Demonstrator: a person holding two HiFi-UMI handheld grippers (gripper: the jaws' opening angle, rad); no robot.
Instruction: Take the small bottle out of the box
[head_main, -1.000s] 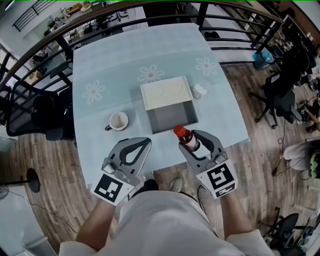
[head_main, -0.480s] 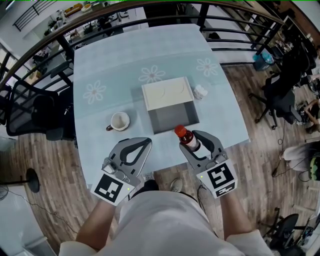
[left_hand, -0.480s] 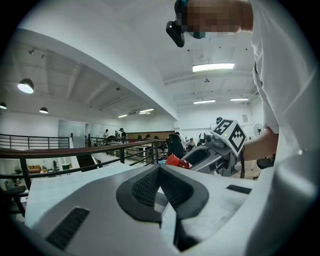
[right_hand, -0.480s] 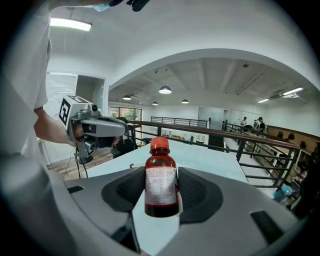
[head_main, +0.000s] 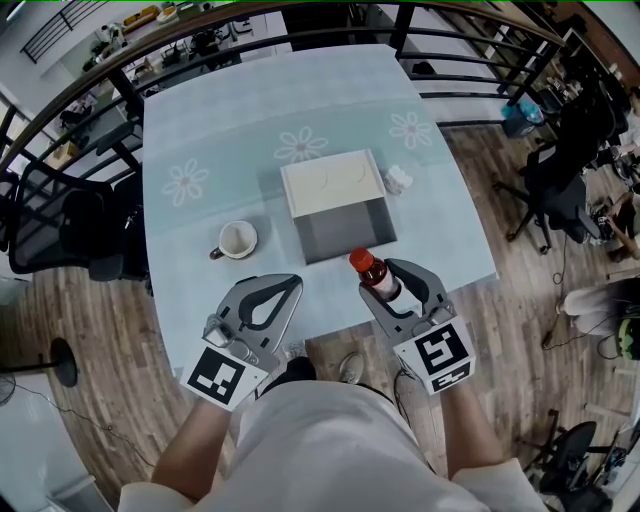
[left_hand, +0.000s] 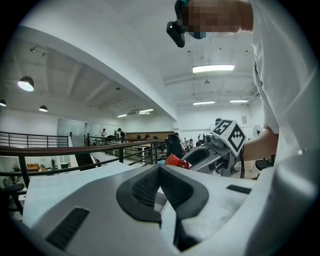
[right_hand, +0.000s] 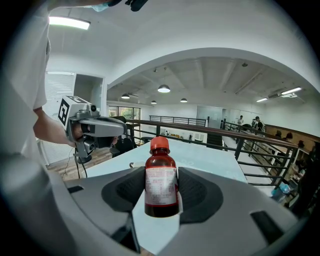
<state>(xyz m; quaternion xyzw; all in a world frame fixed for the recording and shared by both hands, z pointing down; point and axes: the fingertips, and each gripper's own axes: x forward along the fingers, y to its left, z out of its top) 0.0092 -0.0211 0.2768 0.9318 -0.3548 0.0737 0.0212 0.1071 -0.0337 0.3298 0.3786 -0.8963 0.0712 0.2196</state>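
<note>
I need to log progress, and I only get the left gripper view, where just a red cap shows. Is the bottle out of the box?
Observer: Yes. In the right gripper view the right claw is shut on the bottle, which stands upright between its jaws.
Operator: Where is the box?
Observer: The head view shows the box on the table ahead of both claws. It is open and looks empty, with its white lid at the far side.
Operator: Anything else on the table?
Observer: A mug left of the box, and a small white thing right of the lid.
</note>
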